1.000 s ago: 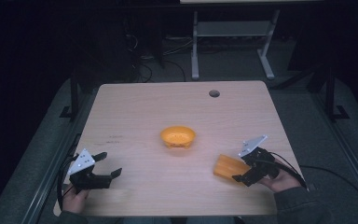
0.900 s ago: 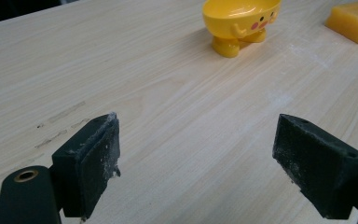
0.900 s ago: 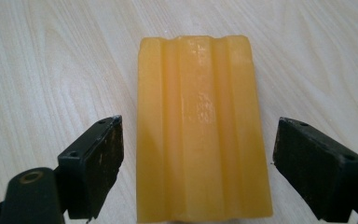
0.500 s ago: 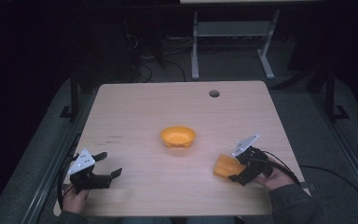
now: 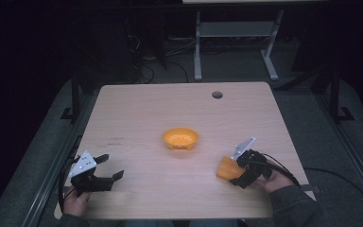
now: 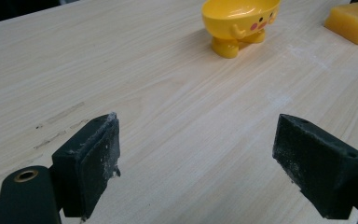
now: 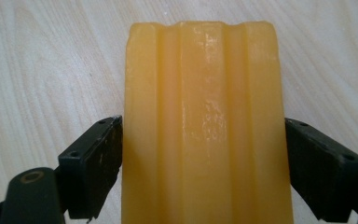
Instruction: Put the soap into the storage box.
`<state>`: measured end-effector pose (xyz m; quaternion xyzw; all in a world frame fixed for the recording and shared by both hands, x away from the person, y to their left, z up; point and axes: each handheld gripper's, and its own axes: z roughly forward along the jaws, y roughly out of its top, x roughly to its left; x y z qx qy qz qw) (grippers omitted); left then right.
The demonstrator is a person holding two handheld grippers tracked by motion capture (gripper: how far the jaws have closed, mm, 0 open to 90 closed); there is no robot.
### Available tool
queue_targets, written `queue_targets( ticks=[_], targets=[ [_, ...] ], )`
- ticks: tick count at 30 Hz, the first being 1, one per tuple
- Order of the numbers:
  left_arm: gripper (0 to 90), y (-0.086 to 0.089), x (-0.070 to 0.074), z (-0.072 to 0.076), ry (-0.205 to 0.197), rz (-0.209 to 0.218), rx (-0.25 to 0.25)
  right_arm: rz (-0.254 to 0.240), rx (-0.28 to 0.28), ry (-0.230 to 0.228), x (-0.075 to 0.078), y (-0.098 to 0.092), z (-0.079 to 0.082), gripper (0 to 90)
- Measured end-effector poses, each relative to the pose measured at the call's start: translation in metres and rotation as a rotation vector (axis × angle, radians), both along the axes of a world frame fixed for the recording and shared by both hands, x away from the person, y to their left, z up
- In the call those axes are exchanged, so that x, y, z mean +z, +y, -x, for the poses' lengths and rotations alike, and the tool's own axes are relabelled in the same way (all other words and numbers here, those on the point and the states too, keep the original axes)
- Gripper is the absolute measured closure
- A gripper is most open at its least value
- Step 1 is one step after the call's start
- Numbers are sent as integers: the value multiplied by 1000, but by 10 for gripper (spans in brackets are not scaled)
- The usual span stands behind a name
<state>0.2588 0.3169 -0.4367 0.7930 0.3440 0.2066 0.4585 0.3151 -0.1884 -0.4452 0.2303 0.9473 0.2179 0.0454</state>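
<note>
Right gripper view: the 2 black jaws of the right gripper (image 7: 200, 163) pressed against both long sides of a ribbed orange block (image 7: 205, 126).

In that view the block ran away from the camera between the jaws, its far end over the pale wood table (image 7: 37, 56). In the high view the right gripper (image 5: 242, 171) sat at the table's near right with the block (image 5: 228, 168) at its tip, a hand (image 5: 272, 177) behind it. The left gripper (image 5: 108, 168) rested at the near left, well apart, jaws spread wide around bare wood; in the left gripper view nothing lay between them. Farther in, near the table's middle, stood a yellow-orange bowl (image 5: 180, 138) with a small face on its side (image 6: 240, 18), upright, apart from both grippers.
</note>
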Motion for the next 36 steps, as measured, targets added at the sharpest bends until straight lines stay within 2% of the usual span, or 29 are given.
queue_targets(
  ticks=[14,25,36],
  targets=[
    [143,1,0,0,0,0,0,20,7,9,-7,5,-3,170],
    [143,1,0,0,0,2,0,26,7,11,-9,6,-5,192],
    [143,2,1,0,-3,-3,-1,35,34,13,-6,7,-5,204]
  ],
)
